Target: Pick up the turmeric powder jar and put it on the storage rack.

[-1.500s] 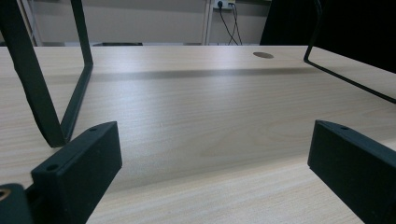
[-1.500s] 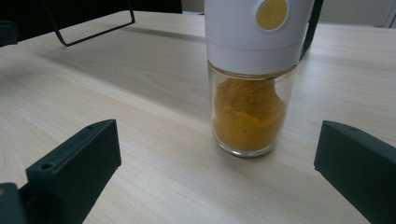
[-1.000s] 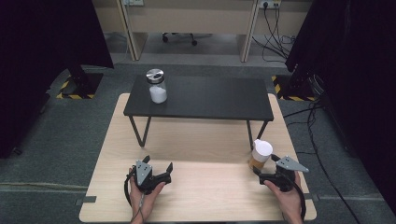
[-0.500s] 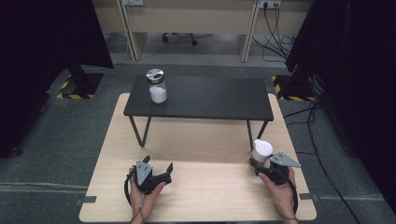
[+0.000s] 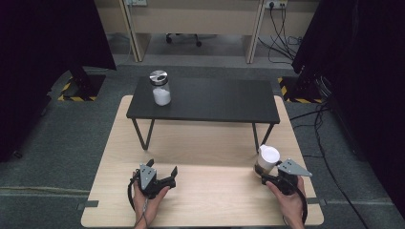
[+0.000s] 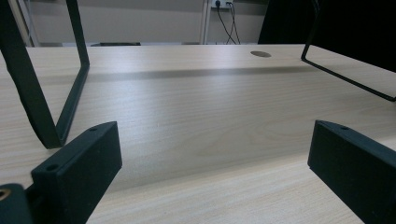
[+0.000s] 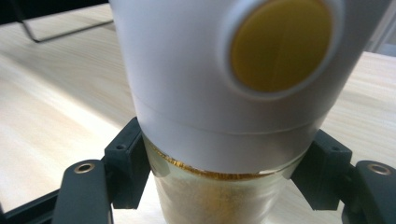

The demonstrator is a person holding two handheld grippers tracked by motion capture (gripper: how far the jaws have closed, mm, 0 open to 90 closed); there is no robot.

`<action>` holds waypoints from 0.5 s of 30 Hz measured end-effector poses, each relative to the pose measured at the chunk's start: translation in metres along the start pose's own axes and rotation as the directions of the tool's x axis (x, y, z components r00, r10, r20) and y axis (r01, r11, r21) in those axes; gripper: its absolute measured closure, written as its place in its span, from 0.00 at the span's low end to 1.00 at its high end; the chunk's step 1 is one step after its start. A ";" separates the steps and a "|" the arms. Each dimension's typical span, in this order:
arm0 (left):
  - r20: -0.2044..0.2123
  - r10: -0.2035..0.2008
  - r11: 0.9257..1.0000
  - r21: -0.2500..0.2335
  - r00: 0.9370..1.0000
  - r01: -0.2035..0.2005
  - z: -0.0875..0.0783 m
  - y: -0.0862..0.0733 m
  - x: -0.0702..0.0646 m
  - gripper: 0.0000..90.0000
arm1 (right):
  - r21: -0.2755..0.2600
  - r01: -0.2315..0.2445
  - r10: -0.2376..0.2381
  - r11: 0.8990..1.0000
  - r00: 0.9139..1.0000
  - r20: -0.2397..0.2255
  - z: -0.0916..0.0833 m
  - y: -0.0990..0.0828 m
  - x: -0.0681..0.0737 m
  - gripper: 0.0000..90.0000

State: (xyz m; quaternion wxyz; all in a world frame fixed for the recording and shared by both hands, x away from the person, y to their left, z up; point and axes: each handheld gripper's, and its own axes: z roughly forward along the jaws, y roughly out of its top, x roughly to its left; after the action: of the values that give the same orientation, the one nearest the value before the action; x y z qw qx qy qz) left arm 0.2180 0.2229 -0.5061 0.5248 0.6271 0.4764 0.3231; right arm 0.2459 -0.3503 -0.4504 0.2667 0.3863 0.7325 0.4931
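A jar with a white lid is being squeezed by the right gripper (image 5: 266,177).

The glass of the jar (image 7: 219,196) – with yellow-brown powder inside – is being pinched on both sides by the black jaws, which have just been closing on it, just under the white lid (image 7: 224,70). The jar is being held at the right front part of the wooden table (image 5: 210,143). The left gripper (image 5: 162,174) is being kept wide open with nothing between its jaws – it is being rested on the table near the front left. A second jar (image 5: 160,88) with white powder is being left standing on the black shelf (image 5: 215,100) further back.
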 end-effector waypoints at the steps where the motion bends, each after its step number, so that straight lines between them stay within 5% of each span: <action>1: 0.000 0.002 1.000 -0.001 1.000 -0.002 0.000 0.000 -0.001 0.02 | -0.004 0.008 -0.008 1.000 1.000 -0.008 -0.004 0.004 0.002 0.34; 15: 0.001 -0.001 1.000 0.001 1.000 0.001 0.000 0.000 0.000 0.02 | -0.004 -0.006 0.006 1.000 0.992 -0.123 -0.040 0.083 0.010 0.34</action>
State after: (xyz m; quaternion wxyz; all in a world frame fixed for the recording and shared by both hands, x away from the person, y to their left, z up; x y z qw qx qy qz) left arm 0.2183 0.2227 -0.5060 0.5248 0.6273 0.4767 0.3224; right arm 0.2346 -0.3451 -0.3591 0.2204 0.3568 0.7452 0.5185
